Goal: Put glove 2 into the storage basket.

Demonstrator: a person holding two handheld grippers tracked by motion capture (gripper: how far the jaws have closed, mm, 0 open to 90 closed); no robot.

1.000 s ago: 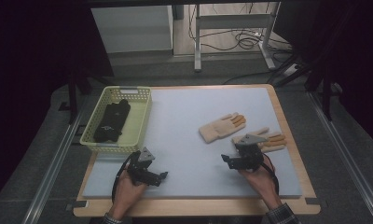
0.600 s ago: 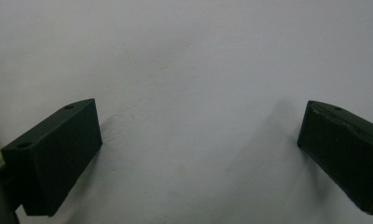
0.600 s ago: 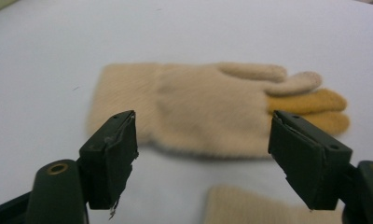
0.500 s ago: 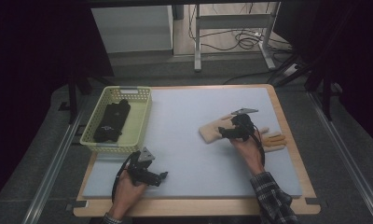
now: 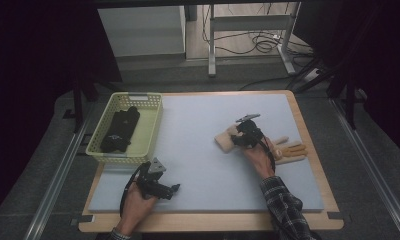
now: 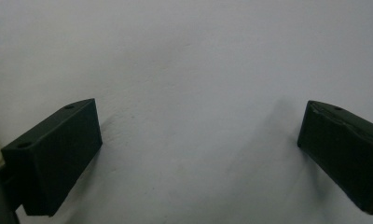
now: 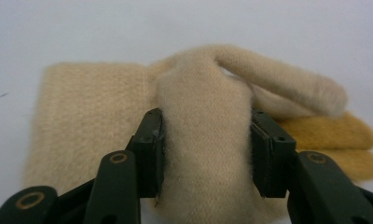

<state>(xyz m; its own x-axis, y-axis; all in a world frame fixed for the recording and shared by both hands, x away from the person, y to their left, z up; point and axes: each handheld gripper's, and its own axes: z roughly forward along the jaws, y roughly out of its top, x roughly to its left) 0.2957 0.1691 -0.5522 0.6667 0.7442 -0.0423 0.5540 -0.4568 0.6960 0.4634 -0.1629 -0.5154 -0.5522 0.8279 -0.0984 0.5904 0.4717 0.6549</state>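
Since the frame 1 second back, the right tongs have travelled from the near right of the bench up over the cream glove, and the jaws have just been closing. In the right gripper view they now pinch a raised fold of that cream glove between both pads, clenched on the knit fabric. The left tongs have stayed where they were near the front left of the bench, jaws spread wide with bare grey mat between them in the left gripper view.

The cream glove lies right of the bench's middle. From above, the right hand and the tongs cover most of it, so only its cuff end shows. A second, yellower glove lies just beside it to the right, its cuff end hidden behind the wrist; in the right gripper view only its fingertips poke out behind the cream one.

At the far left sits a pale yellow basket holding something dark, too dim to make out.
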